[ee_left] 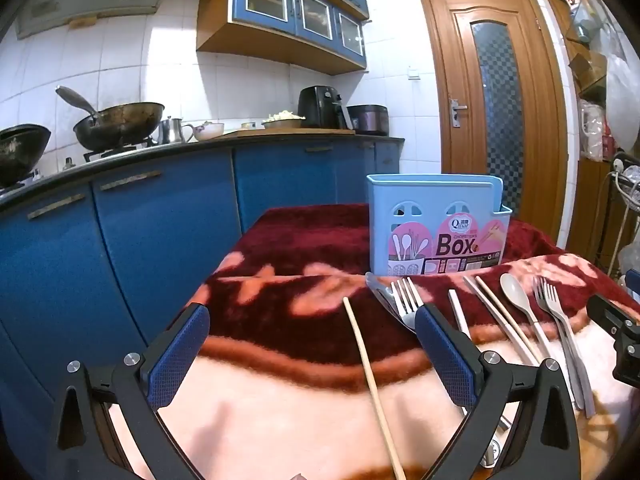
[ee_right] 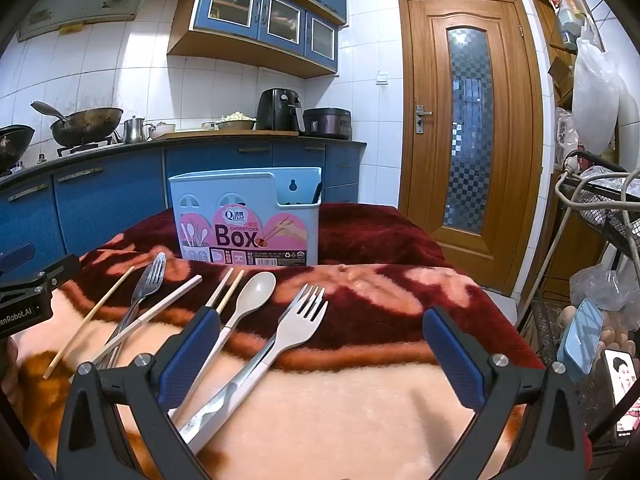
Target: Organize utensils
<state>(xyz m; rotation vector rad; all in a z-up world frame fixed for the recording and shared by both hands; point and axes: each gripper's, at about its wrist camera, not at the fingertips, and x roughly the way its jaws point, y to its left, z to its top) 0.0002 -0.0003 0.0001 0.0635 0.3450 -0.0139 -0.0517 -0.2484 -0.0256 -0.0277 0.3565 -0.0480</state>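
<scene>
A light blue chopsticks box point(ee_left: 436, 224) point(ee_right: 248, 220) with a pink label stands upright on the red and pink blanket point(ee_left: 288, 292). In front of it lies a row of utensils. My left gripper point(ee_left: 312, 356) is open just above the blanket, and a single wooden chopstick point(ee_left: 372, 384) lies between its fingers, untouched. A metal fork point(ee_left: 406, 300) lies by its right finger. My right gripper point(ee_right: 322, 356) is open too. A beige fork point(ee_right: 296, 320) lies between its fingers on top of a metal fork. A beige spoon point(ee_right: 252, 292) and a chopstick pair point(ee_right: 228, 288) lie by its left finger.
A blue kitchen counter point(ee_left: 160, 208) with woks and appliances runs behind and to the left. A wooden door point(ee_right: 468, 128) is at the back right. A wire rack point(ee_right: 600, 208) with bags and a phone point(ee_right: 620, 384) stands close on the right.
</scene>
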